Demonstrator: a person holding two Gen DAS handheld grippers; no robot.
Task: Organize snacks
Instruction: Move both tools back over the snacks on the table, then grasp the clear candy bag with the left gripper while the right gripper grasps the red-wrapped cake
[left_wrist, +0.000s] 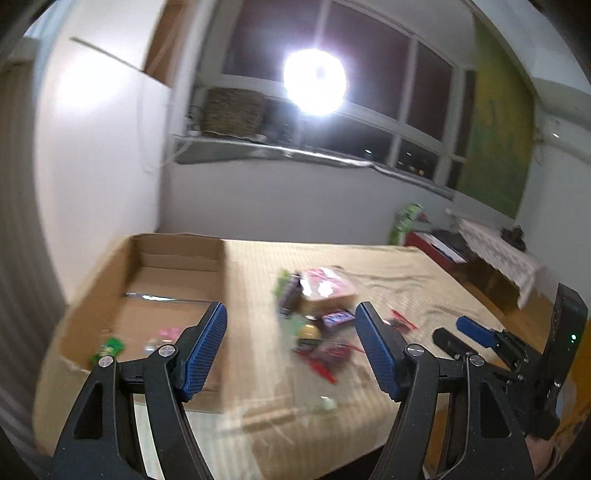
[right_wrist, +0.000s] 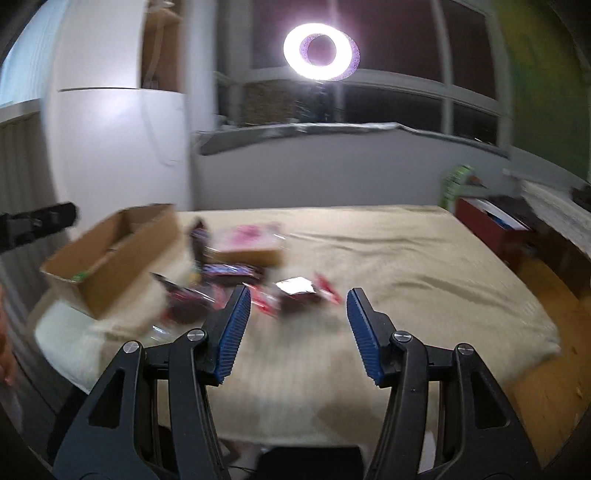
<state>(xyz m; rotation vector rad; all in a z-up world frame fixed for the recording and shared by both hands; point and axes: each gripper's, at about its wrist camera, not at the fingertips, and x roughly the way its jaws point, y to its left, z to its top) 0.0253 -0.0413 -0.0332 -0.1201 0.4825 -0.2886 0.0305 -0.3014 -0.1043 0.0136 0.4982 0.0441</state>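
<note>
Both claws empty w/ jaws apart: left gripper (left_wrist: 291, 347), right gripper (right_wrist: 297, 325); snack packets (right_wrist: 295, 291) look light, crinkly, slippery, so pinch by an edge seam

— How many boxes are seen on the bed (right_wrist: 406, 266)?

— One open cardboard box (left_wrist: 173, 280) is counted on the one bed, and a second, smaller carton with a pink top (left_wrist: 327, 290) is seen in the pile beside it.

— And inside the open box?

— Two small packets can be made out: one green (left_wrist: 109, 349), one pink (left_wrist: 168, 334) (a third pale shape there is too blurred to be counted).

— The loose snacks (right_wrist: 236, 284)?

— One heap is seen; its wrappers are smeared by blur, so no exact count can be given, though several red ones are visible.

— Grippers?

— Two are counted: the left gripper (left_wrist: 291, 343) and the right gripper (right_wrist: 297, 325), each with two blue pads.

— Lamps?

— One ring light (right_wrist: 321, 51) is seen.
</note>
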